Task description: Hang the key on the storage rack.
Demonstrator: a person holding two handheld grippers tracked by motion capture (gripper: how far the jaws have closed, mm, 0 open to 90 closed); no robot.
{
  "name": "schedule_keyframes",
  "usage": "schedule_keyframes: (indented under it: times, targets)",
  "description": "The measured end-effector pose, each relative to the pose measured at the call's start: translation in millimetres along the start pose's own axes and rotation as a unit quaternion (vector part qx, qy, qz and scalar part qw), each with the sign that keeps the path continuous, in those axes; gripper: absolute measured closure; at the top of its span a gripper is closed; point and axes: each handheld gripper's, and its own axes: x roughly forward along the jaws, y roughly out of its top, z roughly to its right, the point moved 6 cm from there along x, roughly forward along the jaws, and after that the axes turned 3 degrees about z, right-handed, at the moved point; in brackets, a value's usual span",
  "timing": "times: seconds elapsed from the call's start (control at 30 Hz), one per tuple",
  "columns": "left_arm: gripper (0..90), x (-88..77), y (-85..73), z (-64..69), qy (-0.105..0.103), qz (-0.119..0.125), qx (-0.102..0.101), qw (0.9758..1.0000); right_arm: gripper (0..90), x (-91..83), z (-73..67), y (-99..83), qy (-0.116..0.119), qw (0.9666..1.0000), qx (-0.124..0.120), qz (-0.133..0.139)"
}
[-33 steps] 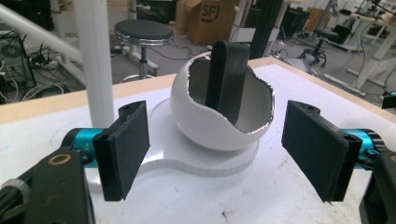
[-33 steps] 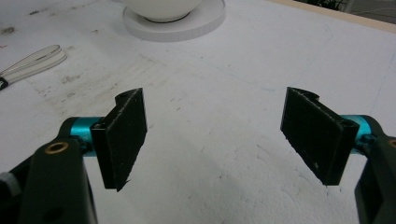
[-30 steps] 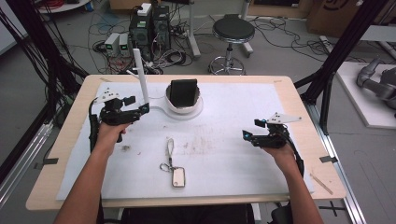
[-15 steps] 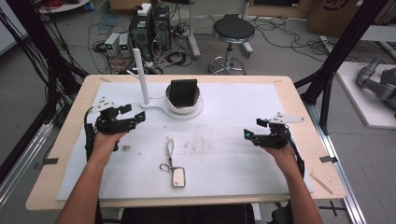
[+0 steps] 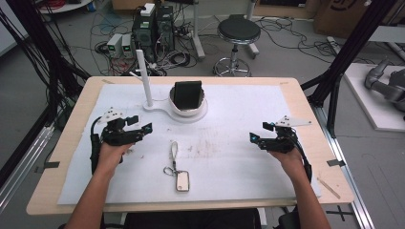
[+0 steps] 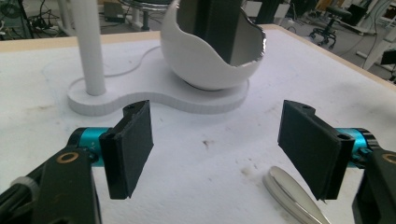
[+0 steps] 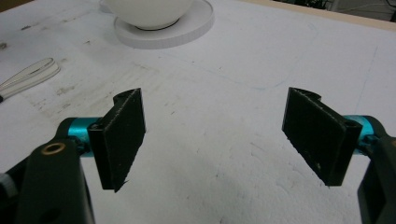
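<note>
High view: white bowl (image 5: 190, 109) holds a black block (image 5: 187, 94); both grippers' jaws gape, empty.

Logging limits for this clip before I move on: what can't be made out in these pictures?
- Black block in the white bowl: lower part hidden by the bowl's wall, high view; top cut off by the edge, left gripper view.
- Key fob: too small for markings, high view.
- Strap loop: cut off at the left edge, right gripper view.
</note>
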Motion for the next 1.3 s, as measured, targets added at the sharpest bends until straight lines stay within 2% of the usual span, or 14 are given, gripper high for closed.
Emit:
schedule_keyframes:
  times: [0.07,0.27,0.43,0.57,0.63,0.8,0.83,0.93,1.03,1.07,1.13,1.17,1.2,1.3]
  targets:
    - [26.3,-0.7,-4.2,8.9,-0.009,0.002,-0.006,0.9999,21.8,-1.8,-1.9,-0.7,0.001,1.0000,0.003,0.000]
    - [22.9,3.4,-21.4,32.1,-0.012,-0.020,-0.005,0.9997,21.8,-6.4,-7.0,-1.6,0.003,1.0000,0.002,0.001]
    - [26.4,15.6,-34.4,41.3,-0.011,-0.052,-0.012,0.9985,21.8,-4.3,-7.8,-0.4,0.004,1.0000,0.004,0.001]
    - [31.7,26.7,-41.0,53.3,-0.016,-0.078,-0.001,0.9969,21.8,-2.7,-7.0,-1.0,0.005,1.0000,0.003,-0.001]
    - [34.4,33.7,-46.3,58.9,-0.020,-0.097,0.007,0.9950,21.8,-2.3,-7.0,-1.6,0.005,1.0000,0.007,-0.003]
    - [45.6,46.8,-59.6,64.2,-0.012,-0.140,0.019,0.9899,21.9,-3.4,-5.8,-2.1,0.003,1.0000,0.005,-0.002]
    - [45.6,48.8,-61.9,64.9,-0.011,-0.148,0.021,0.9887,21.9,-3.4,-5.8,-2.1,0.003,1.0000,0.005,-0.002]
    - [52.0,52.2,-67.3,64.6,-0.005,-0.174,0.029,0.9844,21.9,-4.8,-4.8,-2.5,0.002,1.0000,0.006,-0.002]
    - [59.4,52.0,-66.8,63.5,0.000,-0.176,0.029,0.9841,21.9,-6.4,-4.2,-2.5,0.001,1.0000,0.007,-0.001]
    - [64.7,52.1,-66.6,64.4,-0.003,-0.178,0.029,0.9836,21.9,-6.8,-3.8,-2.6,0.001,1.0000,0.006,-0.001]
    - [73.2,52.7,-66.3,65.3,0.005,-0.189,0.040,0.9811,22.0,-7.1,-3.9,-2.8,0.000,1.0000,0.006,-0.001]
    - [76.3,53.1,-65.9,65.5,0.003,-0.191,0.042,0.9806,21.9,-7.2,-3.9,-2.8,0.000,1.0000,0.006,-0.002]
    - [79.4,53.4,-65.7,65.8,0.000,-0.191,0.037,0.9808,21.9,-7.4,-4.2,-2.8,0.000,1.0000,0.007,-0.002]
    - [86.1,53.2,-64.7,66.0,0.001,-0.188,0.039,0.9813,22.0,-7.7,-4.3,-2.6,-0.001,1.0000,0.007,-0.001]
